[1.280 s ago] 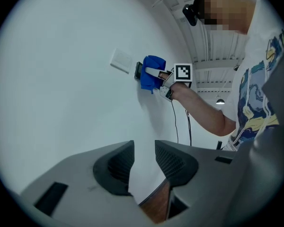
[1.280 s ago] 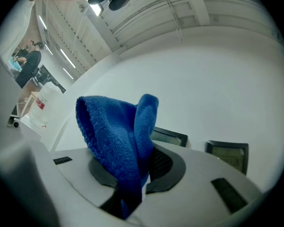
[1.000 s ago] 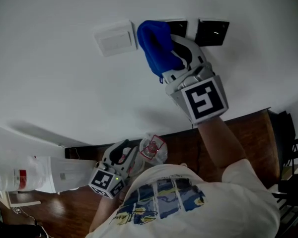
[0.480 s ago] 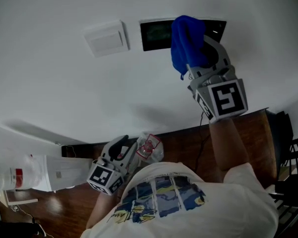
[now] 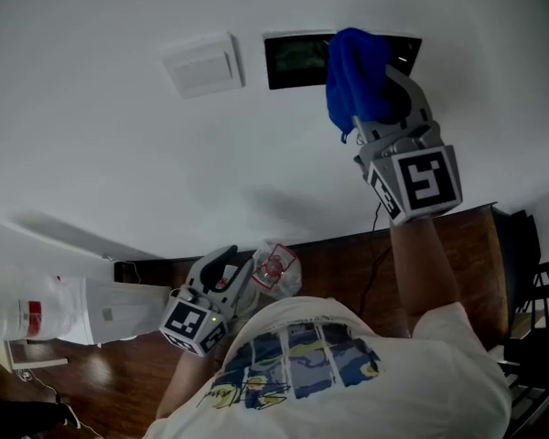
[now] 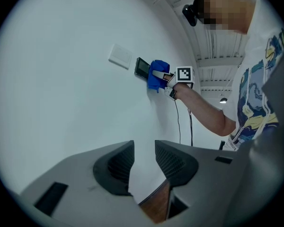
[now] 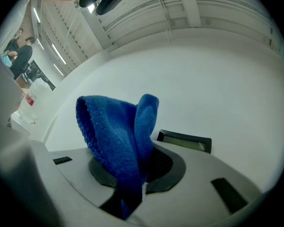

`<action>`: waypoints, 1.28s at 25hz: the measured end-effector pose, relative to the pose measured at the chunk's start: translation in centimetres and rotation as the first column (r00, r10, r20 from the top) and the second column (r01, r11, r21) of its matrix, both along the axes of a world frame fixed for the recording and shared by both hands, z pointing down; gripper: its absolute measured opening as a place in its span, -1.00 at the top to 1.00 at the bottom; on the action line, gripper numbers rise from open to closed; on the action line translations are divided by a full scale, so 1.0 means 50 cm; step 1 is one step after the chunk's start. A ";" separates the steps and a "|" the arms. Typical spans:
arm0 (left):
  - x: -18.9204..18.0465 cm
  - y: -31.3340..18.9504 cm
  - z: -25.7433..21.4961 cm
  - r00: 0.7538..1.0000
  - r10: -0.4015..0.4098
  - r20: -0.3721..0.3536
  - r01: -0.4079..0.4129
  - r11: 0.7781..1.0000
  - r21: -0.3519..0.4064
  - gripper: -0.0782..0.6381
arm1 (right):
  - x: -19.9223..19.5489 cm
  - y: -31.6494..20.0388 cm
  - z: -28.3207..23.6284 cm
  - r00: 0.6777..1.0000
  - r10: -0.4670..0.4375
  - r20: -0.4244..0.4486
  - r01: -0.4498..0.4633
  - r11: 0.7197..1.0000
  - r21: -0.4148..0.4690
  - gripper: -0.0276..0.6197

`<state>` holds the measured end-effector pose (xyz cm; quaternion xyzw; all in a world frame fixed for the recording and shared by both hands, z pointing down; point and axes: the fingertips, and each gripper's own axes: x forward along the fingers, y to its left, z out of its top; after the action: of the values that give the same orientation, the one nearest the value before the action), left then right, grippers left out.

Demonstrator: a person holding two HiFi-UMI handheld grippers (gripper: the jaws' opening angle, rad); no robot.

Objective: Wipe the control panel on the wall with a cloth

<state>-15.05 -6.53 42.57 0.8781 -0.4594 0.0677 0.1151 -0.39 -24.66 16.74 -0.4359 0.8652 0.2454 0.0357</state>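
A black control panel (image 5: 297, 59) is set in the white wall. My right gripper (image 5: 384, 99) is shut on a blue cloth (image 5: 355, 80) and holds it against the panel's right part. In the right gripper view the cloth (image 7: 116, 131) bunches up between the jaws of the right gripper (image 7: 135, 160), and the panel (image 7: 184, 141) shows just beyond. The left gripper view shows the panel (image 6: 142, 68) and cloth (image 6: 157, 74) from afar. My left gripper (image 5: 227, 268) hangs low by my body; its jaws (image 6: 144, 143) stand a little apart with nothing between them.
A white wall plate (image 5: 201, 65) sits left of the panel. A crumpled clear plastic item (image 5: 276, 271) lies by the left gripper. White containers (image 5: 37, 318) stand on the wooden floor at the left. A dark chair (image 5: 531, 337) is at the right. A cable (image 6: 179, 122) hangs down the wall.
My right gripper has carried the cloth to the right across the panel, uncovering the panel's left part. The left gripper has barely moved.
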 end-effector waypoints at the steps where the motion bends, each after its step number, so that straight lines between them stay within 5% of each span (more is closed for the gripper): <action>1: 0.000 0.001 0.000 1.000 -0.002 0.000 0.002 1.000 0.001 0.42 | 0.000 0.006 0.001 1.000 -0.005 -0.004 0.005 1.000 0.003 0.61; 11: 0.039 0.016 -0.004 1.000 0.009 0.000 -0.009 1.000 0.003 0.42 | -0.001 0.059 0.037 0.998 -0.047 -0.034 0.045 0.998 -0.054 0.61; 22: 0.075 0.015 0.004 1.000 -0.008 -0.006 0.008 1.000 -0.001 0.42 | 0.029 -0.001 0.005 1.000 -0.031 -0.006 0.031 0.998 -0.052 0.61; 32: 0.100 -0.014 -0.003 1.000 -0.012 0.011 0.012 1.000 0.000 0.42 | 0.145 -0.030 -0.009 0.999 0.037 0.017 -0.037 0.999 -0.003 0.60</action>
<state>-10.04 -7.24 42.41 0.8750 -0.4653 0.0717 0.1128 6.87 -26.15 16.31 -0.4538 0.8570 0.2412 0.0382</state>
